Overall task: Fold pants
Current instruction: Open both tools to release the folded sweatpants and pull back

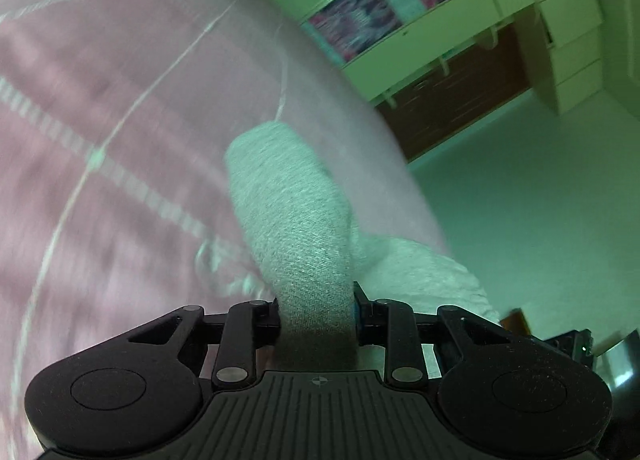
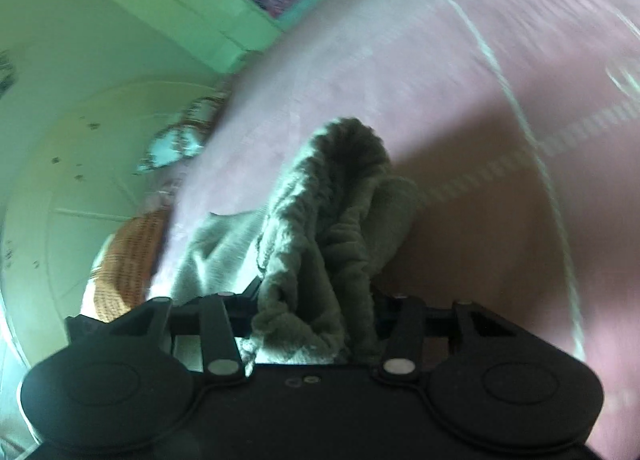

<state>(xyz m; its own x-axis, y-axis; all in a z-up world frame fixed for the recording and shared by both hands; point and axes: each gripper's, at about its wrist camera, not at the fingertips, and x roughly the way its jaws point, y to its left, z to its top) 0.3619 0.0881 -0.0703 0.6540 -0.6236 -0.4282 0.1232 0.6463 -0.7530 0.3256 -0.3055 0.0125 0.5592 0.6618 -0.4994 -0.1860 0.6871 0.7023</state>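
The grey knit pants point(image 1: 292, 220) stick up in a thick fold from between the jaws of my left gripper point(image 1: 316, 324), which is shut on them above the pink bedspread point(image 1: 120, 120). More grey cloth trails off to the right of that gripper. In the right wrist view my right gripper point(image 2: 316, 320) is shut on a bunched, ribbed part of the pants point(image 2: 328, 212), which hides the fingertips. A flatter part of the pants lies to the left on the bedspread point(image 2: 400, 60). Both views are motion-blurred.
The bed's edge curves through both views. Beyond it stand pale green cabinets point(image 1: 440, 20) with patterned panels, a dark wooden door point(image 1: 460, 100), and a pale floor point(image 1: 540, 200). A woven orange basket point(image 2: 128, 260) and a patterned cloth point(image 2: 180, 136) lie beside the bed.
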